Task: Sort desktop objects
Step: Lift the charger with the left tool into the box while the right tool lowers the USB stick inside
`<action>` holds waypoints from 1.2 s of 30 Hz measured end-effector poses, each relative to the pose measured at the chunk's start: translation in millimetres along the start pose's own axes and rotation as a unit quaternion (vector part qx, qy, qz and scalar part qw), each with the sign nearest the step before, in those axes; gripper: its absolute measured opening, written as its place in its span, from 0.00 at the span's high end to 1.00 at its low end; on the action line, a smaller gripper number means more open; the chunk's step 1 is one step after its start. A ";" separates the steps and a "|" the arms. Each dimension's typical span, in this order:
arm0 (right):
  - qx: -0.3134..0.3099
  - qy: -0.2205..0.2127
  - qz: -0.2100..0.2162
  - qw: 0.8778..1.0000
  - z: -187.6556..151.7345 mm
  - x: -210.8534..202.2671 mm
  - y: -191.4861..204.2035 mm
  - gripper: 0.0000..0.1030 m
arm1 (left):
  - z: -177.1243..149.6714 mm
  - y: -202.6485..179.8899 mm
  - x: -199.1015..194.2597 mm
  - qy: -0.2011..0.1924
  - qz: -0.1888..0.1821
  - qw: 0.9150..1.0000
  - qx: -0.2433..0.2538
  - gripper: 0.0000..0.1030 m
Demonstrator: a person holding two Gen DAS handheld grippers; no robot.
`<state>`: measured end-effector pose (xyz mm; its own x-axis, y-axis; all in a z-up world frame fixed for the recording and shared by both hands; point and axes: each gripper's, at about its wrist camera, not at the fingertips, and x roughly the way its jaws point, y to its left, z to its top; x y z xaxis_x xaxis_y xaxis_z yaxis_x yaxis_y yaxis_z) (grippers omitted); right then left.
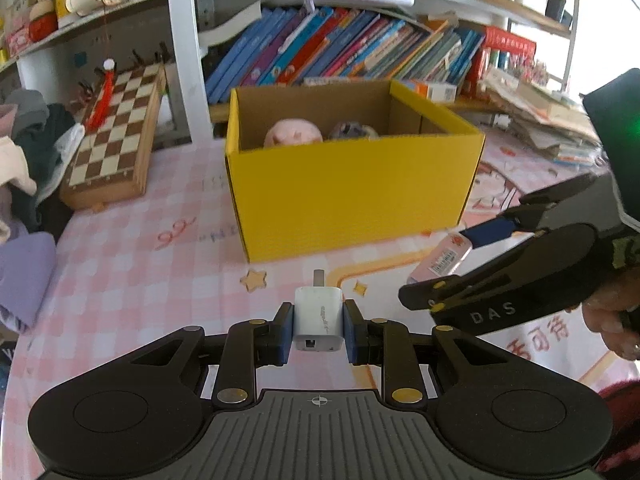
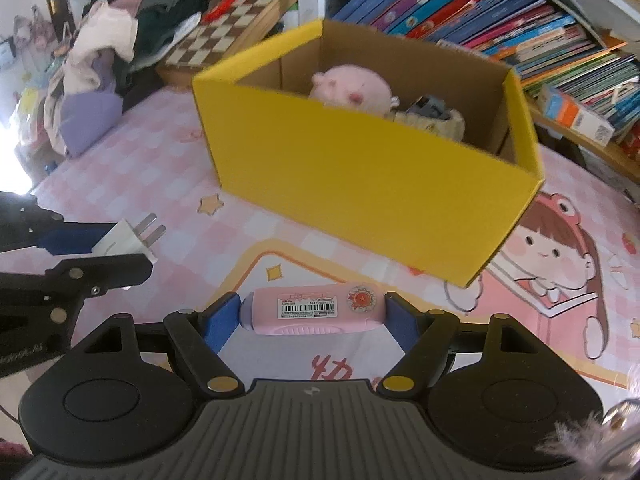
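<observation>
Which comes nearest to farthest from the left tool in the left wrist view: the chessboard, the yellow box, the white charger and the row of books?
1. White charger, clamped in the left tool.
2. Yellow box, straight ahead on the tablecloth.
3. Chessboard, off to the left, leaning back.
4. Row of books, on the shelf behind the box.

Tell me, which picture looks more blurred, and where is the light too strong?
Right wrist view: the yellow box has smeared edges, and glare whitens the far left edge. Left wrist view: sharper, the white charger crisp, the window at the right edge overexposed; both bend the shelves.
</observation>
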<state>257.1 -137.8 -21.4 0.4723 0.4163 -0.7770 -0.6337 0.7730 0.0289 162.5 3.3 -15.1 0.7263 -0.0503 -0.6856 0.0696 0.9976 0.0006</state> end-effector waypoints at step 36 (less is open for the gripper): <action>-0.086 -0.162 -0.036 0.982 168.3 -28.4 -86.4 0.26 | 125.2 -20.6 46.8 -0.087 -0.037 0.994 0.048 0.77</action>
<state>401.5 -135.8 104.0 0.6724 0.5157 -0.5310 -0.6727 0.7251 -0.1476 280.6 -25.7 44.0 0.8240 -0.1385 -0.5493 0.1855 0.9822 0.0305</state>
